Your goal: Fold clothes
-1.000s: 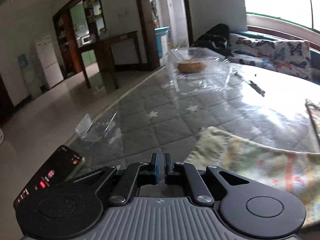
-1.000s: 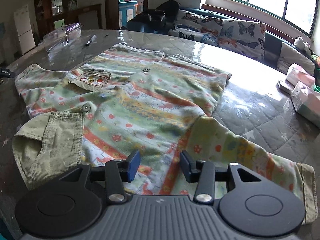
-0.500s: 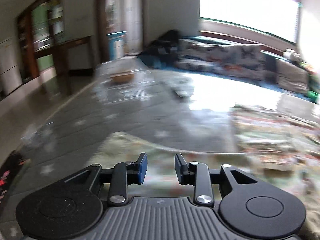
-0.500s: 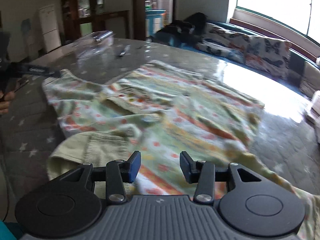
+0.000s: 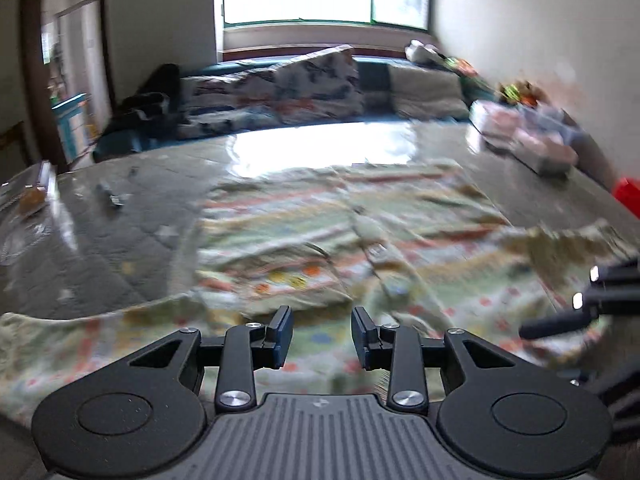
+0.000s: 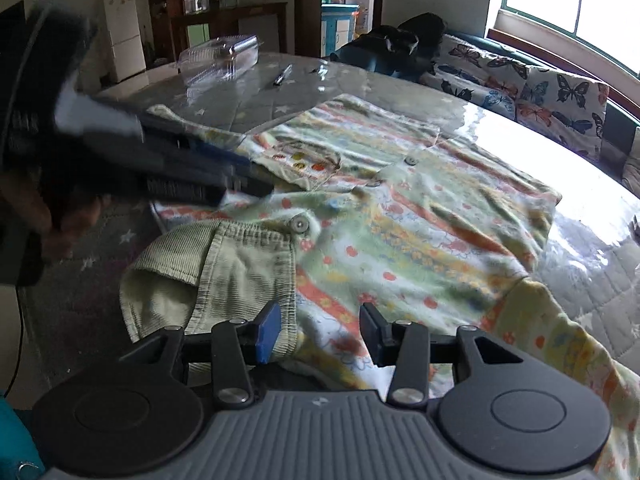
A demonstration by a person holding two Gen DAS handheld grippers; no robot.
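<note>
shirt: we see a child's patterned shirt lying flat and face up on the table, with green, orange and yellow stripes, buttons down the front and a corduroy collar at the near edge.
left gripper: our left gripper hovers over the near part of the shirt; its jaws stand partly apart and hold nothing, with only cloth showing below the gap. this view is blurred.
right gripper: our right gripper hangs over the collar end of the shirt, jaws partly apart and empty; whether the left pad touches the collar edge, we cannot tell.
left hand: in the right wrist view a hand holds the left tool, which reaches in over the shirt's far sleeve.
table: quilted grey with stars under a glossy clear cover; a clear plastic box and a pen lie beyond the shirt.
background: a butterfly-print sofa stands behind the table.
</note>
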